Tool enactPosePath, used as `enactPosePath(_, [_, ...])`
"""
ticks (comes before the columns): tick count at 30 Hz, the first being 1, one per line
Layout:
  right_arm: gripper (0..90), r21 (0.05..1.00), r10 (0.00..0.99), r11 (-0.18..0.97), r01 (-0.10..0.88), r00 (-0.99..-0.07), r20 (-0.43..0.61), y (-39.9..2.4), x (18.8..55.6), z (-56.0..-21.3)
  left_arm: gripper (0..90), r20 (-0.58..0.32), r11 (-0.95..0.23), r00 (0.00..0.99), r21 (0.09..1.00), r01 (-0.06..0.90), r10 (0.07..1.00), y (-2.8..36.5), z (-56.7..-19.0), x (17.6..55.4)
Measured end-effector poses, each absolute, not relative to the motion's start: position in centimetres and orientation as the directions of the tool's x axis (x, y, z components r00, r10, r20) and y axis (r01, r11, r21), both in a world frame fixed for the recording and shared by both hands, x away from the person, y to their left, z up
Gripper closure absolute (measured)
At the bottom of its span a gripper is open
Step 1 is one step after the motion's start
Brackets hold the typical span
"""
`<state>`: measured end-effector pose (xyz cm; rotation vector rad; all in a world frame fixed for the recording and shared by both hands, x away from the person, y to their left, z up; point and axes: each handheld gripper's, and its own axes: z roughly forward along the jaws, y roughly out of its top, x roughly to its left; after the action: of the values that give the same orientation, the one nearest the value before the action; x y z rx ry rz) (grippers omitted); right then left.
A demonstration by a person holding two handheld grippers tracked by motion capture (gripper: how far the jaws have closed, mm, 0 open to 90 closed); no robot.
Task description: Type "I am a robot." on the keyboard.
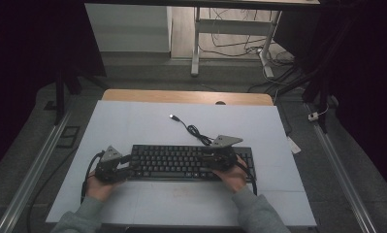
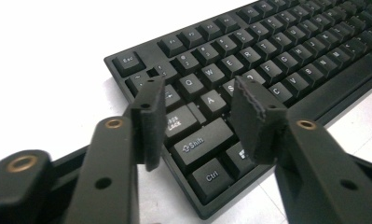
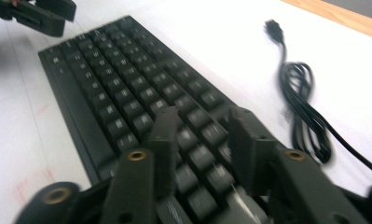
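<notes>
A black keyboard (image 1: 181, 162) lies flat on the white table top, a little toward the near edge. Its black cable (image 1: 195, 131) coils behind it and ends in a free USB plug (image 1: 173, 117). My left gripper (image 1: 132, 170) sits at the keyboard's left end. In the left gripper view its jaws (image 2: 196, 88) stand open just above the keyboard (image 2: 267, 51), over the A and Shift keys, with nothing gripped. My right gripper (image 1: 206, 158) hovers over the right part of the keyboard (image 3: 104, 79), jaws (image 3: 202, 116) open and empty. The cable (image 3: 305, 112) lies to its right.
The white table top (image 1: 133, 126) has a wooden strip (image 1: 181, 96) along its far edge. Bare white surface lies behind and in front of the keyboard. Beyond the table stand metal desk legs (image 1: 196, 53) and floor cables. The left gripper (image 3: 39, 14) shows far off in the right gripper view.
</notes>
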<state>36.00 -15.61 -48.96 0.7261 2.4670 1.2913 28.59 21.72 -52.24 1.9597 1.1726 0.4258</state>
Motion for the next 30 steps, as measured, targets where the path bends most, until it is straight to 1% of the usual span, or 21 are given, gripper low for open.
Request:
enactPosePath(2, [56.9, 0.826, 0.554, 0.477, 0.301, -0.833, -0.016, -16.7, 35.7, -48.9, 51.8, -0.109, -0.253, 0.513, 0.771, 0.585, 0.851, 21.8, -52.3, 28.6])
enactPosePath(3, [56.9, 0.826, 0.554, 0.477, 0.301, -0.833, -0.016, -16.7, 35.7, -48.9, 51.8, -0.109, -0.253, 0.512, 0.771, 0.585, 0.852, 21.8, -52.3, 28.6])
enactPosePath(6, [53.0, 0.83, 0.58, 0.455, 0.323, -0.815, -0.001, -18.7, 35.4, -48.9, 48.7, -0.111, -0.249, 0.508, 0.771, 0.587, 0.854, 21.8, -52.3, 28.6])
enactPosePath(12, [51.3, 0.833, 0.599, 0.445, 0.328, -0.801, -0.004, -20.7, 34.7, -48.9, 46.3, -0.11, -0.252, 0.505, 0.765, 0.593, 0.856, 21.8, -52.4, 28.7])
enactPosePath(19, [51.0, 0.837, 0.593, 0.442, 0.323, -0.805, -0.003, -21.0, 34.6, -48.9, 44.8, -0.109, -0.252, 0.504, 0.765, 0.593, 0.857, 21.8, -52.4, 28.7])
enactPosePath(25, [50.8, 0.828, 0.589, 0.458, 0.323, -0.808, -0.011, -20.6, 34.7, -49.2, 43.7, -0.133, -0.236, 0.511, 0.77, 0.593, 0.849, 21.8, -52.2, 28.7])
enactPosePath(30, [50.8, 0.828, 0.591, 0.458, 0.323, -0.807, -0.012, -20.7, 34.8, -49.2, 42.8, -0.142, -0.245, 0.536, 0.773, 0.586, 0.832, 21.4, -51.9, 28.6])
